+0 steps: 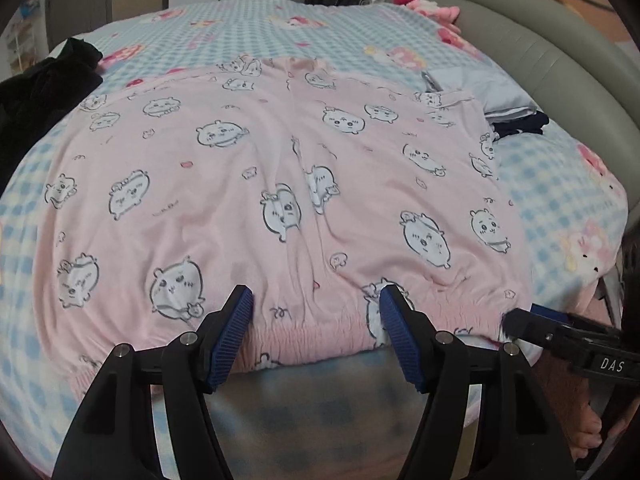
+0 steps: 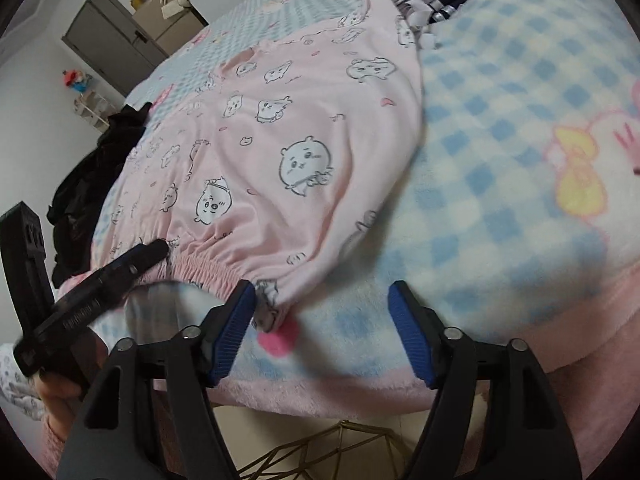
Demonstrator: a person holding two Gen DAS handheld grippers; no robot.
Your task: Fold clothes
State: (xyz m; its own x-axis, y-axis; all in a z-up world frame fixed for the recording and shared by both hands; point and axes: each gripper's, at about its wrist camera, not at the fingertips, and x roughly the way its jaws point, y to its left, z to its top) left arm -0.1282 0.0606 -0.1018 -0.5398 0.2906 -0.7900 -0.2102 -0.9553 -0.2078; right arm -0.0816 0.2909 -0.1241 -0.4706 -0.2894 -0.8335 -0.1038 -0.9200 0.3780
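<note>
Here, pink pyjama trousers [image 1: 288,184] printed with small white cartoon animals are shown spread flat on a bed [image 1: 560,184] covered by a blue-and-white checked blanket, with the gathered elastic waistband [image 1: 320,340] lying along the near edge. At far left, a heap of dark clothes [image 1: 44,80] is seen on the bed, apart from the trousers. The left gripper [image 1: 316,300] is held over the middle of the waistband with its fingers [image 1: 236,320] spread wide; nothing is clamped, though the band lies between and beneath them. Further right, the right gripper [image 2: 322,292] is placed at the right-hand corner of the waistband [image 2: 272,300]; its fingers are likewise wide apart and empty, the left one just beside the corner, with blanket showing across the rest of the gap. At far right, a small pile of folded clothes [image 1: 504,100] is visible by the grey headboard [image 1: 560,52].

The fabric is judged to be thin, soft and light: it is expected to drape, wrinkle and sag when lifted, and to slide a little over the fleecy blanket. It is not fragile. The waistband is judged the best hold, being thicker and ridged; its two corners should be pinched so that the cloth lifts evenly.
</note>
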